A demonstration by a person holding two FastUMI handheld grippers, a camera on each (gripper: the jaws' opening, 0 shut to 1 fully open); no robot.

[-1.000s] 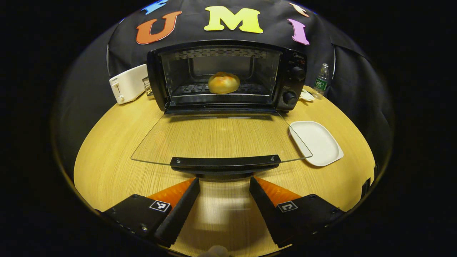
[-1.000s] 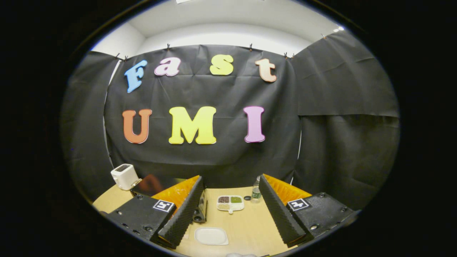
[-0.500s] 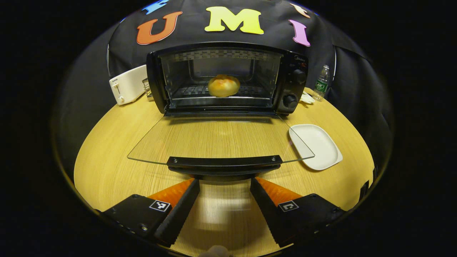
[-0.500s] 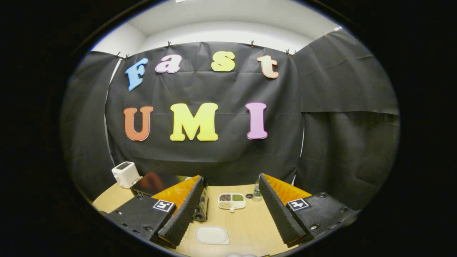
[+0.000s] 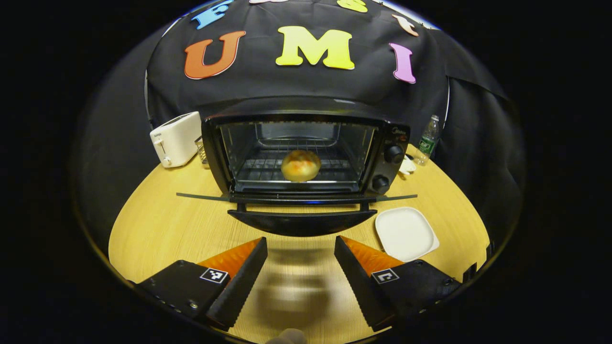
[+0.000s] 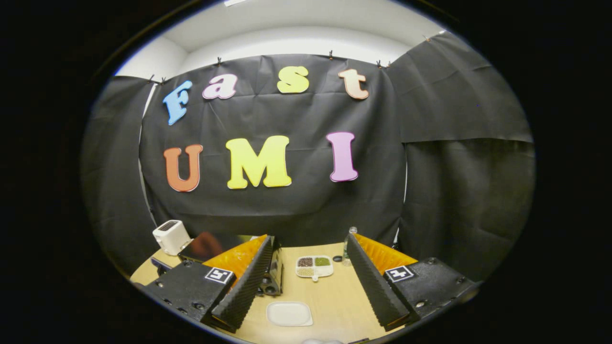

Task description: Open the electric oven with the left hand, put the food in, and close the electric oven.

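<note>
So compared to a second ago, our view along the left gripper (image 5: 300, 260) now looks more level at the electric oven (image 5: 306, 153): the glass door (image 5: 296, 197) that used to spread out like a big flat sheet now shows nearly edge-on as a thin line, with its black handle (image 5: 302, 221) just above and ahead of our fingertips. We can't tell whether the door itself has swung or just our angle changed. The left gripper's fingers are spread wide with nothing between them, not touching the handle. The bread roll (image 5: 300, 165) sits on the wire rack inside the oven, near the front, same as before. Our right gripper (image 6: 310, 282) is also spread wide and holding nothing, raised up and aimed mostly at the black cloth wall. Everything stands on a light wooden round table (image 5: 162, 229), with black cloth all around and a strip of white wall above it in the right gripper view. Around the oven there's a white toaster (image 5: 176, 139) to its left, a white plate (image 5: 406, 233) to the front right, a water bottle (image 5: 428, 140) behind right, and a divided snack dish (image 6: 313, 266) that shows between the right gripper's fingers.
</note>
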